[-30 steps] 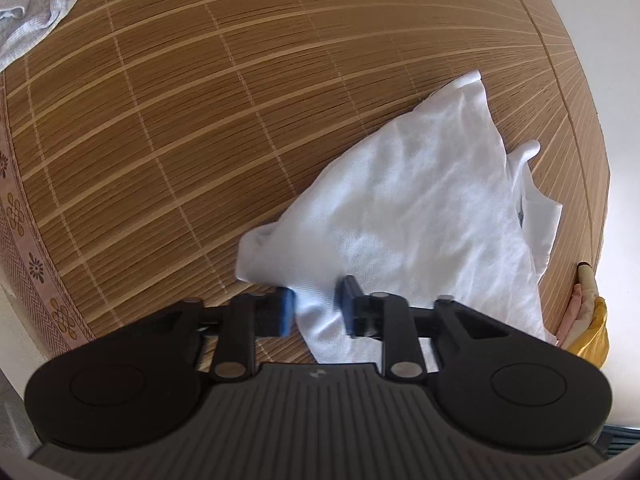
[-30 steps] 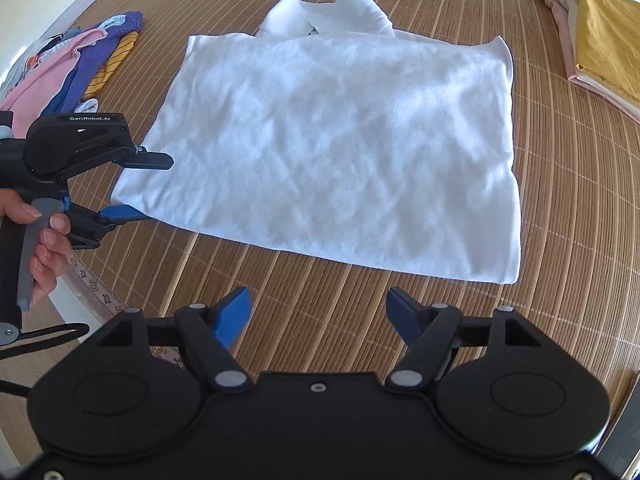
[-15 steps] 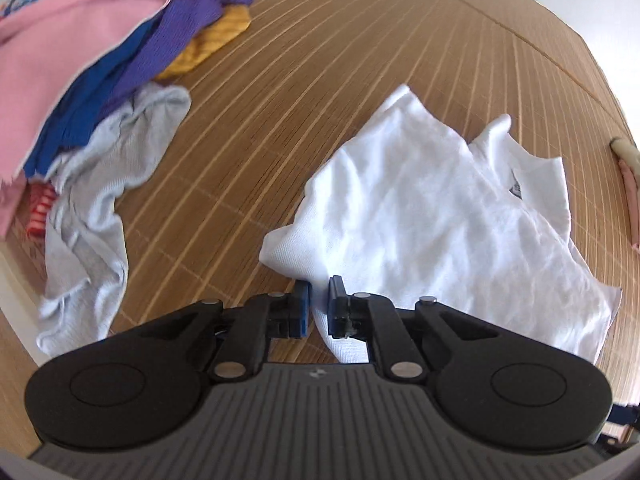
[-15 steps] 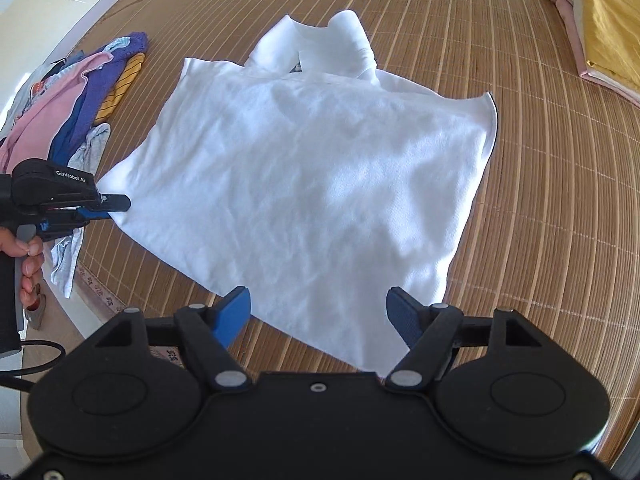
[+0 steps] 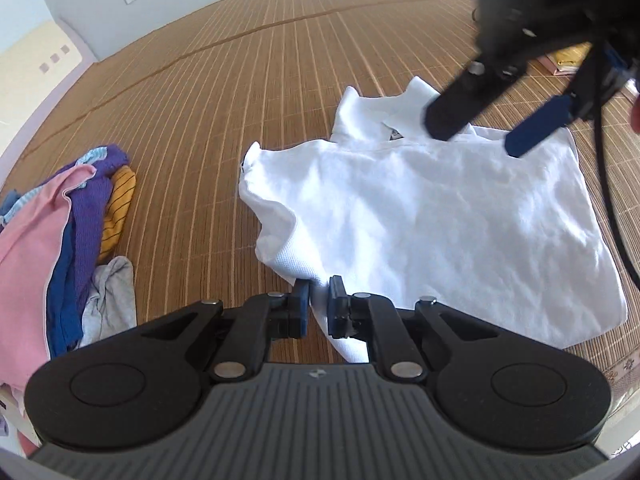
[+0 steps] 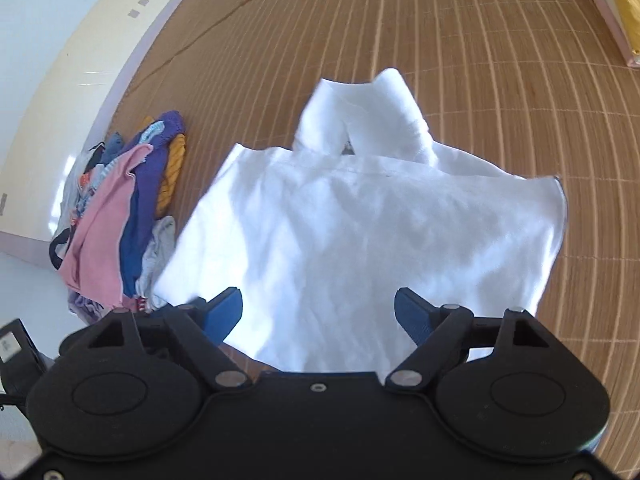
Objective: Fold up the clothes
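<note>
A white shirt [image 5: 432,216] lies half folded on the bamboo mat, collar and sleeves at the far end. My left gripper [image 5: 319,312] is shut on the shirt's near corner and pinches the cloth between its blue pads. My right gripper [image 6: 318,312] is open and empty above the shirt's [image 6: 360,232] near edge. The right gripper also shows in the left wrist view [image 5: 504,128], hovering open over the collar end.
A pile of mixed clothes, pink, purple, blue and grey [image 5: 68,248], lies on the mat to the left and shows in the right wrist view [image 6: 124,216]. Folded yellow and pink clothes [image 6: 616,4] sit at the far right. The mat's patterned edge [image 5: 628,364] is close by.
My left gripper has swung round with the shirt corner in it, pulling the near edge. My right gripper has moved in over the shirt and stays open.
</note>
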Action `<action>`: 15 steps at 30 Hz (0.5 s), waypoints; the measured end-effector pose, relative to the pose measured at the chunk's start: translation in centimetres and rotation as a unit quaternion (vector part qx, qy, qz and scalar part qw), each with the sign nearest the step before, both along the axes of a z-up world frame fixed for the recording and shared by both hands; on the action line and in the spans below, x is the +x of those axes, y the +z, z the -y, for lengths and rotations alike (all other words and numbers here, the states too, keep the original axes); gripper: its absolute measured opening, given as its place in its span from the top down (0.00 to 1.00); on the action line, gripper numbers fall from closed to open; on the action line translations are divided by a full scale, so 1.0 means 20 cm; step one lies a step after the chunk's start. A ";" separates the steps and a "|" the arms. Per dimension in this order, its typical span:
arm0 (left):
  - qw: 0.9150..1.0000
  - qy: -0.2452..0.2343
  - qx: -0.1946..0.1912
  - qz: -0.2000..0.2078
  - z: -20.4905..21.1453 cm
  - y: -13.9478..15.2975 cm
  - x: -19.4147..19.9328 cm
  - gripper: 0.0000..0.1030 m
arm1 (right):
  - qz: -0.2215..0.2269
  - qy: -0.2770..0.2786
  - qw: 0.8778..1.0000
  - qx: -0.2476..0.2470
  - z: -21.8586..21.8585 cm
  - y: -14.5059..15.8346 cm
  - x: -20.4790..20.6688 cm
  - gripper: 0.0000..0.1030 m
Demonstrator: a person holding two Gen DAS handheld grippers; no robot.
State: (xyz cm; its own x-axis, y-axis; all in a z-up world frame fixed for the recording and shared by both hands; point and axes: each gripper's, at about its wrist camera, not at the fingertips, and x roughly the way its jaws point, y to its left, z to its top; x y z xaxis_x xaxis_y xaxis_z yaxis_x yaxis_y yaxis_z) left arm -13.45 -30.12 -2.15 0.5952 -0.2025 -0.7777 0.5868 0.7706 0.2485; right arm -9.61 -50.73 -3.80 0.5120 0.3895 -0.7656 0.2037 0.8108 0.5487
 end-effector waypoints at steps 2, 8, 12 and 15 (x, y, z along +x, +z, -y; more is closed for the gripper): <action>1.000 -0.013 0.001 0.005 0.00 0.00 -0.01 0.89 | 0.004 0.039 0.999 -0.003 -0.10 0.03 0.13 0.18; 0.999 -0.039 -0.002 0.015 -0.03 0.00 -0.03 0.89 | -0.037 0.142 0.989 0.029 -0.34 0.04 0.52 0.17; 0.998 -0.062 -0.004 0.020 -0.04 -0.01 -0.04 0.89 | -0.108 0.166 0.980 -0.013 -0.52 -0.05 0.70 0.14; 0.996 -0.082 -0.006 0.024 -0.04 -0.01 -0.05 0.89 | -0.151 0.187 0.967 -0.089 -0.67 -0.13 0.78 0.14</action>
State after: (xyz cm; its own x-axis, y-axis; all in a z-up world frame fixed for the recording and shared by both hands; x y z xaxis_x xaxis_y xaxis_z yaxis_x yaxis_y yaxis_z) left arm -14.50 -29.35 -2.41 0.5903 -0.3086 -0.7459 0.6923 0.6686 0.2713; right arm 6.02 -37.27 -6.35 0.1039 0.3522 -0.9301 0.0062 0.9349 0.3547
